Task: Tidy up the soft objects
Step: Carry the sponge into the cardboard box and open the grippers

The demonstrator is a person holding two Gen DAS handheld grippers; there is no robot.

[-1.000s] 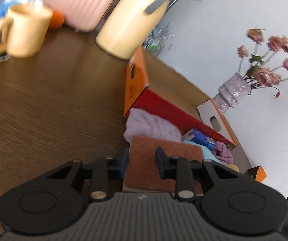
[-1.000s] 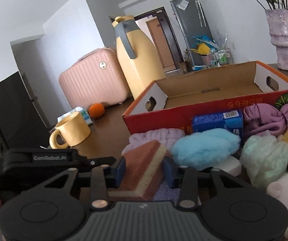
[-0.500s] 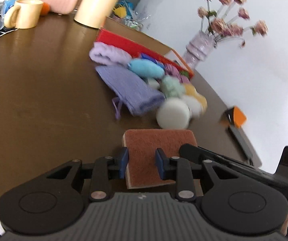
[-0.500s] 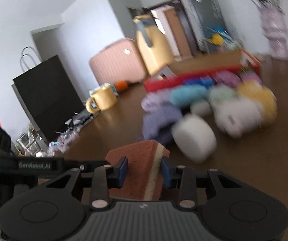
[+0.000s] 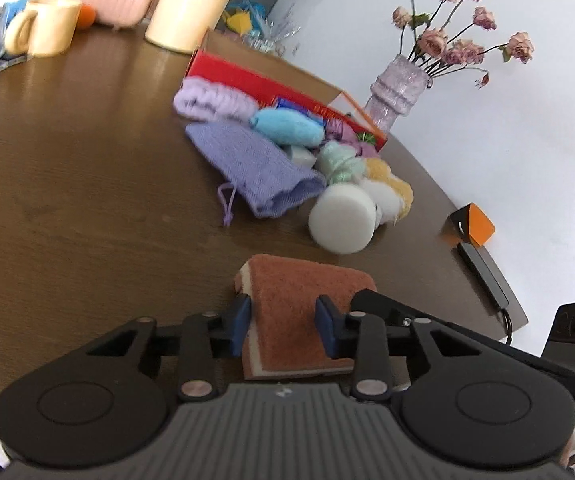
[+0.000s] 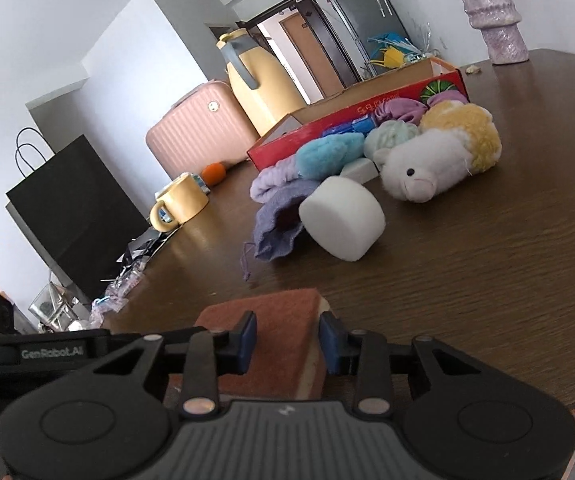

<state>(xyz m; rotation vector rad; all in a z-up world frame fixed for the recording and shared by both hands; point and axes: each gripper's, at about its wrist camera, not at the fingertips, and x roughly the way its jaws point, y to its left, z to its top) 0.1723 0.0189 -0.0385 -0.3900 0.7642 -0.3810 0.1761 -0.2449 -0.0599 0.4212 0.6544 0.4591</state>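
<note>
The left gripper (image 5: 285, 322) is narrowly set around the scouring sponge (image 5: 287, 292). Its jaws have just been opening, with the pads apparently in light contact. The right gripper (image 6: 287, 340) pinches the same sponge, and its jaws have just been closing. The sponge sits over the near edge of the desk (image 5: 87, 200), well apart from the red cardboard box (image 6: 327, 128). I would confirm the right grip is firm before fully freeing the left. I would then carry the sponge over the white foam cylinder (image 6: 341, 224) without brushing it.
</note>
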